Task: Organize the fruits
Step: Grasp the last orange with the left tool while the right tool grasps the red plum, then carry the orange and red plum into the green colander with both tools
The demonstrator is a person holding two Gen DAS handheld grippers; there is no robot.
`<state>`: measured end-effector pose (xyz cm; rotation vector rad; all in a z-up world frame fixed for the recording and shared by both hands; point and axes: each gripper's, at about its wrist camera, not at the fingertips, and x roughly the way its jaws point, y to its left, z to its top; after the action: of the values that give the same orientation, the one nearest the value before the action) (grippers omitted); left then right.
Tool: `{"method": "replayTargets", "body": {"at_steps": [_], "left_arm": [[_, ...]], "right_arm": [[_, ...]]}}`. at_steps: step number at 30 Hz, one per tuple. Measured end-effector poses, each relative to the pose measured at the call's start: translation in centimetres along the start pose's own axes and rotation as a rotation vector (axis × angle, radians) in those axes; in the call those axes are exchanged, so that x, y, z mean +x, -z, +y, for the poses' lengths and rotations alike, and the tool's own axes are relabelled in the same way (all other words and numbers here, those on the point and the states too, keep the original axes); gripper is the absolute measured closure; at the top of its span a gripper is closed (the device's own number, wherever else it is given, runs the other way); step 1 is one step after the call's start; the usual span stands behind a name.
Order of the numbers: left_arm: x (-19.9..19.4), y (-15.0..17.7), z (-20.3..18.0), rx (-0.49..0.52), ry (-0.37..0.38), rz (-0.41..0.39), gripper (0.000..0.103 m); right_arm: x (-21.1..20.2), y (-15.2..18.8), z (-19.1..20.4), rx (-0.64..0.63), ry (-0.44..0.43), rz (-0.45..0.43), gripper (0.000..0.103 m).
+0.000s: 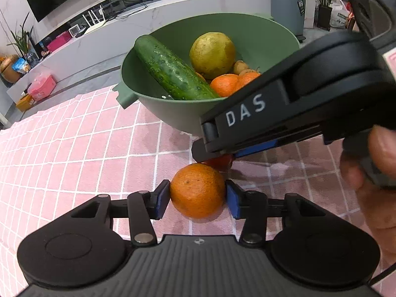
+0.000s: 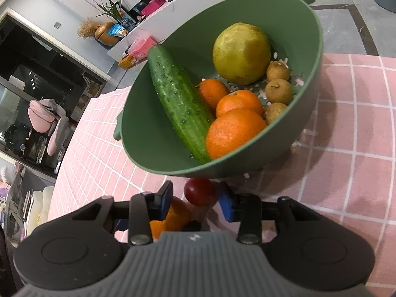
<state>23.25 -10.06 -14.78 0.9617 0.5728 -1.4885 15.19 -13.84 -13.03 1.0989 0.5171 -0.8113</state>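
Observation:
A green bowl (image 1: 259,42) (image 2: 153,133) on the pink checked cloth holds a cucumber (image 1: 170,69) (image 2: 178,101), a yellow-green round fruit (image 1: 212,54) (image 2: 241,53), oranges (image 2: 235,131) and small brown fruits (image 2: 278,91). My left gripper (image 1: 197,199) is shut on an orange (image 1: 197,190) resting on the cloth. My right gripper (image 2: 195,201) is open, its pads either side of a small red fruit (image 2: 200,191) (image 1: 220,162) just before the bowl. The right gripper's body (image 1: 297,94) crosses the left wrist view above that fruit.
The pink checked cloth (image 1: 81,143) (image 2: 346,133) covers the table. Behind it are a white TV bench (image 1: 148,17), a grey bin (image 1: 288,5) and potted plants (image 1: 324,0). A hand (image 1: 376,173) holds the right gripper.

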Motion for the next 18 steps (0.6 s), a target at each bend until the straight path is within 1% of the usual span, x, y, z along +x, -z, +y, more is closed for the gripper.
{"method": "replayTargets", "body": {"at_steps": [6, 10, 18], "left_arm": [[-0.2, 0.4, 0.0, -0.012, -0.001, -0.006, 0.05], [-0.6, 0.7, 0.2, -0.033, 0.013, 0.004, 0.05], [-1.5, 1.6, 0.3, -0.046, 0.0, 0.038, 0.05]], "right_arm": [[0.6, -0.1, 0.0, -0.012, 0.0, 0.013, 0.081], [0.4, 0.0, 0.1, -0.018, -0.003, 0.022, 0.082], [0.5, 0.0, 0.0, -0.017, -0.012, 0.043, 0.083]]}}
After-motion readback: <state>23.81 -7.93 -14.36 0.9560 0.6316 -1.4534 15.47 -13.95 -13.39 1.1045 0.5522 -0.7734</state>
